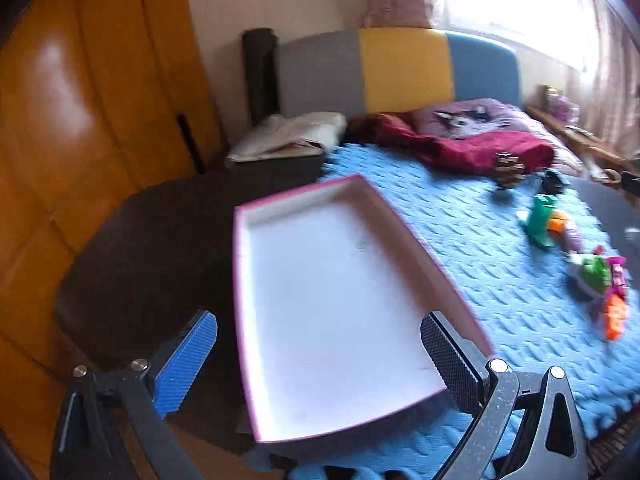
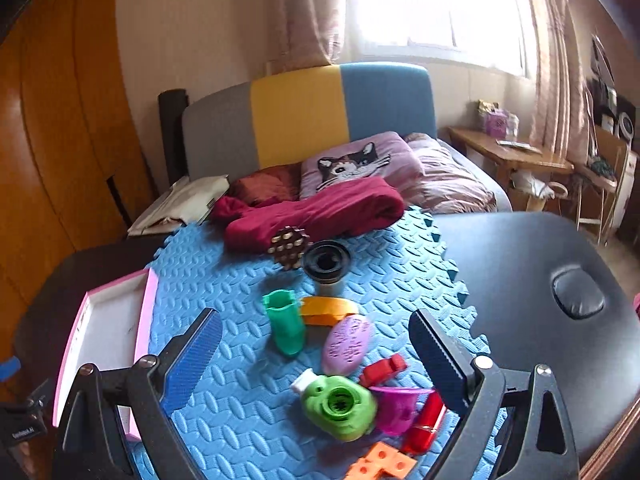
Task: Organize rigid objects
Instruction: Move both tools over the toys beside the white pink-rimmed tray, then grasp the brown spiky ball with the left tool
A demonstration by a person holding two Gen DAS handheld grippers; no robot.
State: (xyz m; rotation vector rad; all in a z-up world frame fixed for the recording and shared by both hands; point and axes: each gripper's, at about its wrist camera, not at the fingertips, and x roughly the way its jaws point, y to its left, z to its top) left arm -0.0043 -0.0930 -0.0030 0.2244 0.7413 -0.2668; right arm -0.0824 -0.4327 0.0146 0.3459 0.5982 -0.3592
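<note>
Left tongs (image 1: 320, 360): released, jaws spread wide, grasping nothing; they hang over the near end of the box.
Right tongs (image 2: 316, 352): released, jaws wide, empty; they hang over the toy cluster.
Box (image 1: 340, 304): shallow, pink-rimmed, white inside, empty; it sits partly on the blue mat (image 1: 460, 240) and partly on the dark counter (image 1: 152, 248), left of the toys.
Toys on mat: green tube (image 2: 286, 326) just beside an orange piece (image 2: 328, 310); purple oval (image 2: 347, 345) near them; green round toy (image 2: 340, 406) touching a magenta cup (image 2: 398, 408); red pieces (image 2: 384, 368) and an orange block (image 2: 384, 462) at the near edge.
Farther back: black cap (image 2: 327, 262) beside a brown gear (image 2: 289, 247), close to a red cloth (image 2: 320, 210).
Left view: toys blurred, at the far right of the mat.
</note>
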